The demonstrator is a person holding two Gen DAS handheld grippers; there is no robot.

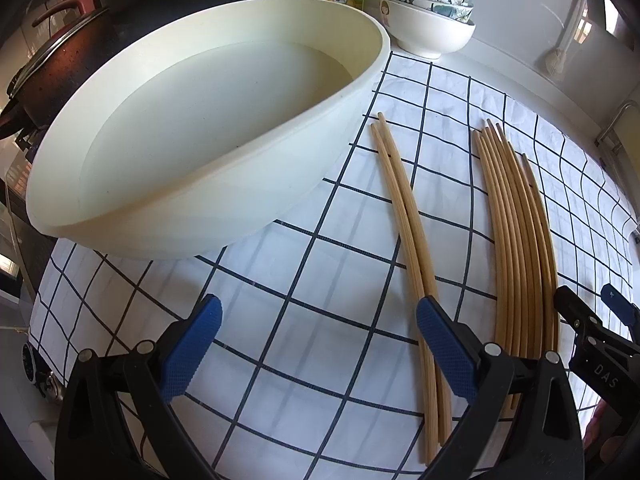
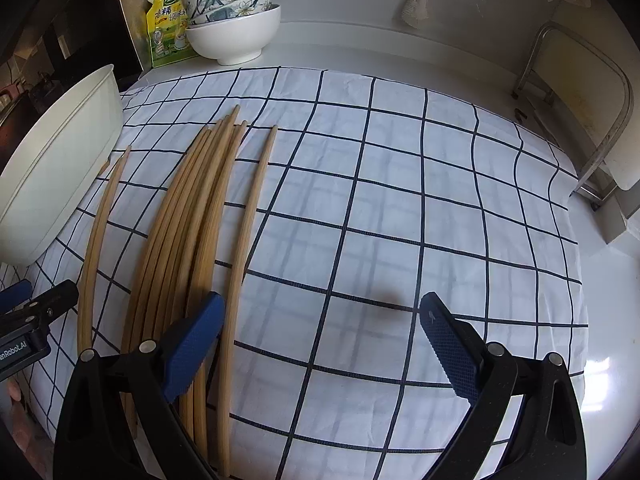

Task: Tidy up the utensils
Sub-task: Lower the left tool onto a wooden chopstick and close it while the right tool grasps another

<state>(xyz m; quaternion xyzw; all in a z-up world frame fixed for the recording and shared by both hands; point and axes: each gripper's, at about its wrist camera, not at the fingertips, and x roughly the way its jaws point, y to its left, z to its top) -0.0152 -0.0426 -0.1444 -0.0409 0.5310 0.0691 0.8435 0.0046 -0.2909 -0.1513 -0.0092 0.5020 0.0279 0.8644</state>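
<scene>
A: What sits on the worktop (image 2: 624, 292), biggest first?

B: One checked cloth (image 2: 400, 200), then one cream basin (image 1: 192, 128) on its left part, with nothing in it.

A: Bowls?

B: One stack of bowls (image 1: 430, 12) at the back, three as far as I can count, beside one yellow seasoning pouch (image 2: 166, 28).

A: And the chopsticks?

B: Two lots on the cloth. The small group of chopsticks (image 1: 404, 216), about three, lies just right of the basin. The large bundle of chopsticks (image 2: 188, 216), roughly eight, lies further right; exact count unclear.

A: Grippers?

B: Left gripper (image 1: 318, 344) spread wide, holding nothing, its right finger over the small group. Right gripper (image 2: 322, 344) equally wide, holding nothing, its left finger over the bundle.
</scene>
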